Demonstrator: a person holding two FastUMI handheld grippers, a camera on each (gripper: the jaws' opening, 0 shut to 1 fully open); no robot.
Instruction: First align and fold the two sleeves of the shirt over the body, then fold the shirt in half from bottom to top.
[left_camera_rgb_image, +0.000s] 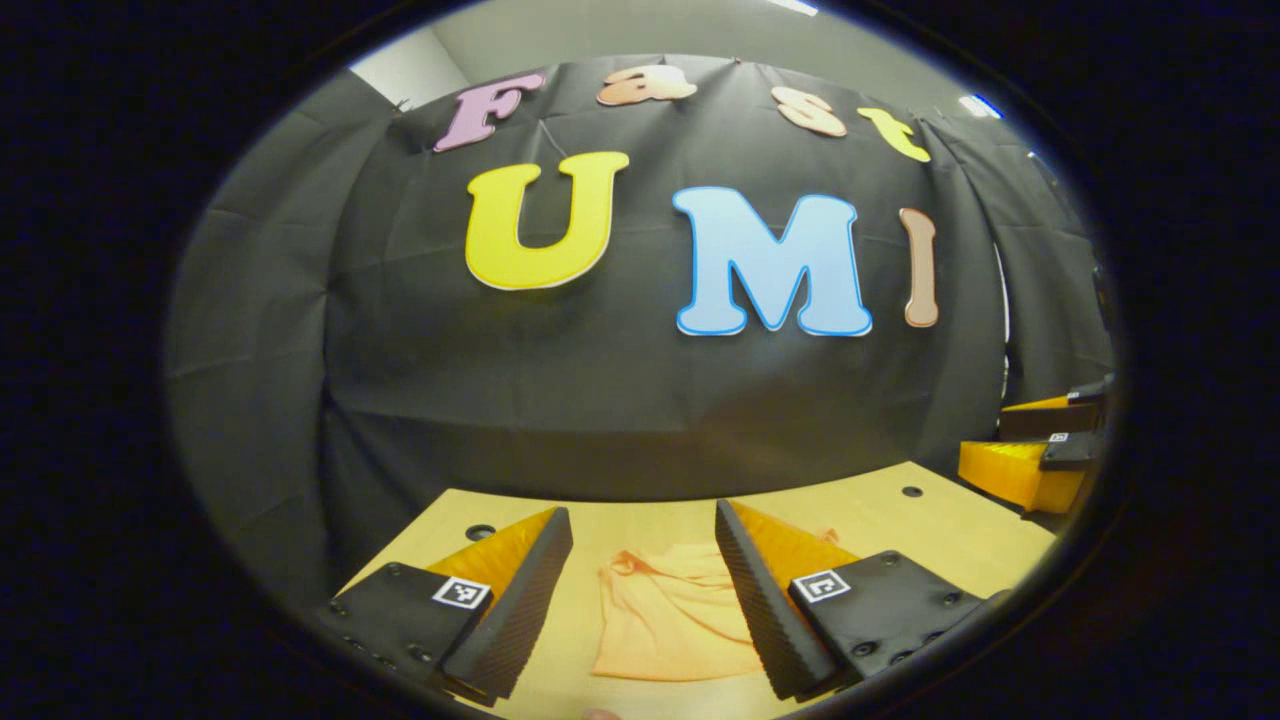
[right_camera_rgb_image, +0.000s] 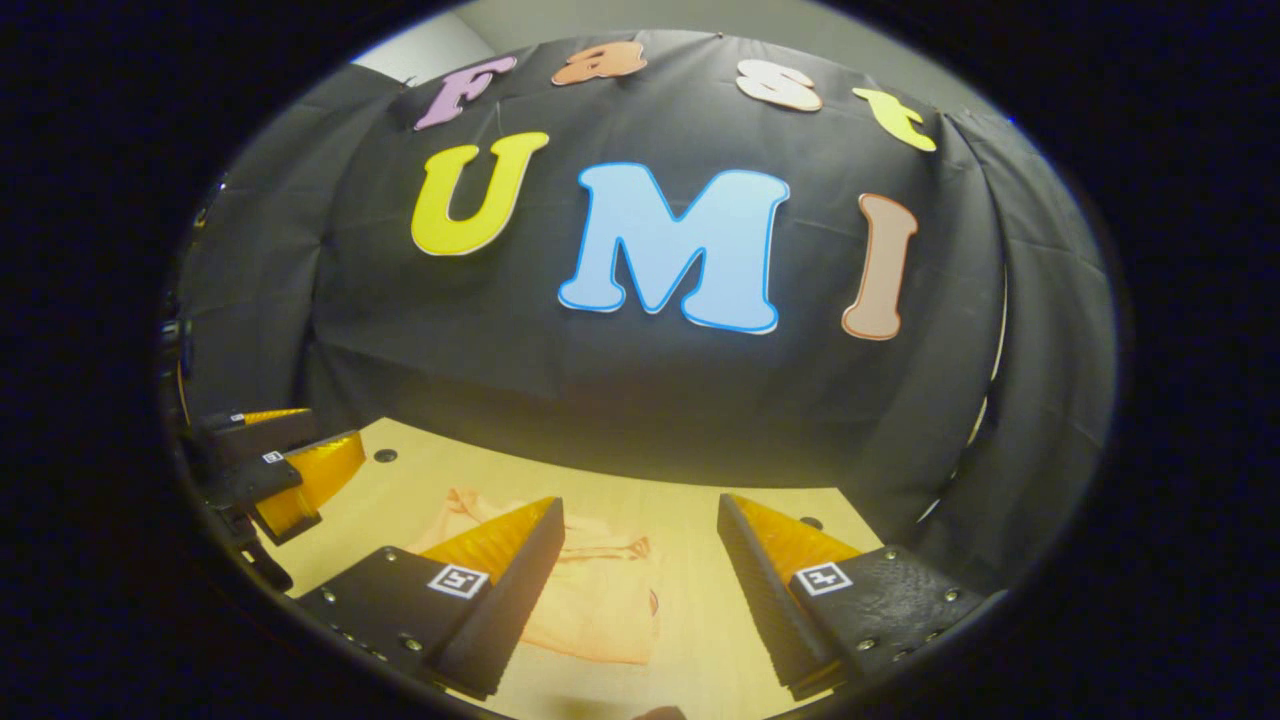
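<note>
Wooden table (left_camera_rgb_image: 930, 530): folded shirt (left_camera_rgb_image: 675, 615) lies beyond left tongs (left_camera_rgb_image: 645, 600), right tongs (right_camera_rgb_image: 640, 600); both wide apart, empty.

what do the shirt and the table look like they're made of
The shirt looks like a thin, soft woven or knit fabric, matte peach-orange: it lies limp with loose wrinkles and folds. The exact fibre cannot be told. The table looks like light wood or a wood-look laminate with a smooth, faintly glossy finish: pale yellow-tan, flat, with small dark round holes in it.
</note>
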